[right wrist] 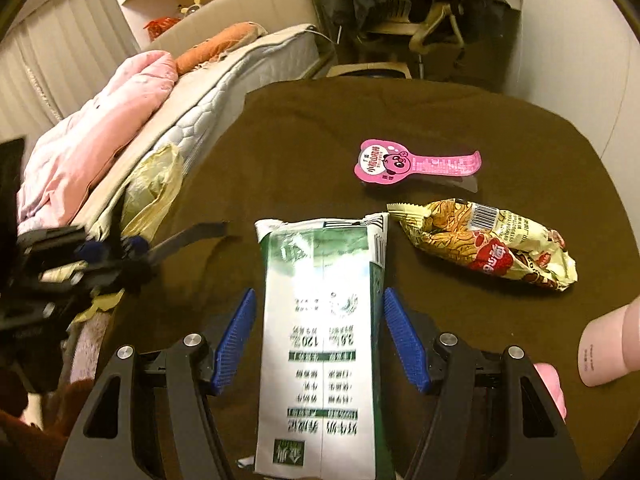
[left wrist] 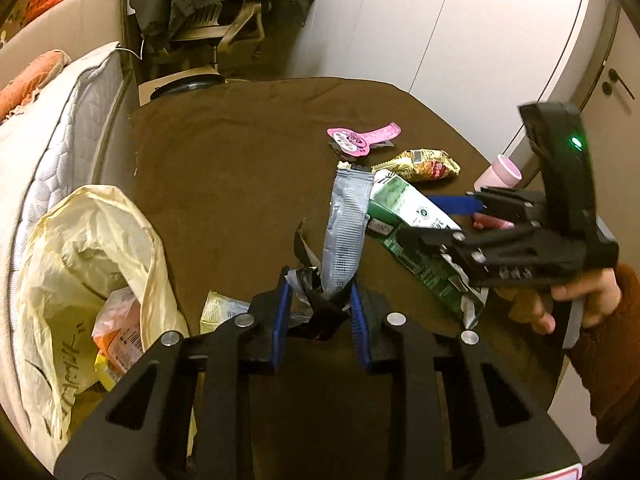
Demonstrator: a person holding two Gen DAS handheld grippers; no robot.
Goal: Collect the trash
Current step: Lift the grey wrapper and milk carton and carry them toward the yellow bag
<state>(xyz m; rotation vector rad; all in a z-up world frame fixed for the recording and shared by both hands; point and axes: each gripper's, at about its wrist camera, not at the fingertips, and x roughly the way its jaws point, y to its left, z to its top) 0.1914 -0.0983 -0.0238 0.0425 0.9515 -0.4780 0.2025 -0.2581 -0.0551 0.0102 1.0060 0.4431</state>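
My left gripper [left wrist: 320, 284] is shut on the crumpled lower end of a silver and black wrapper [left wrist: 348, 216], which stands up above the brown table [left wrist: 240, 140]. An open yellow trash bag [left wrist: 80, 272] with packets inside hangs at the table's left edge, beside that gripper. My right gripper [right wrist: 320, 320] is open and straddles a flattened green and white carton [right wrist: 320, 380] lying on the table; its blue pads [right wrist: 236, 336] stand at the carton's two sides without visibly pressing it. A pink lollipop wrapper [right wrist: 400, 164] and a yellow snack wrapper [right wrist: 480, 240] lie beyond the carton.
A pink cup [right wrist: 608, 352] stands near the table's right edge. A mattress [left wrist: 60, 128] with pink bedding runs along the left side. An office chair [left wrist: 224, 28] draped with dark clothes is behind the table. White cabinet doors [left wrist: 480, 40] close off the right.
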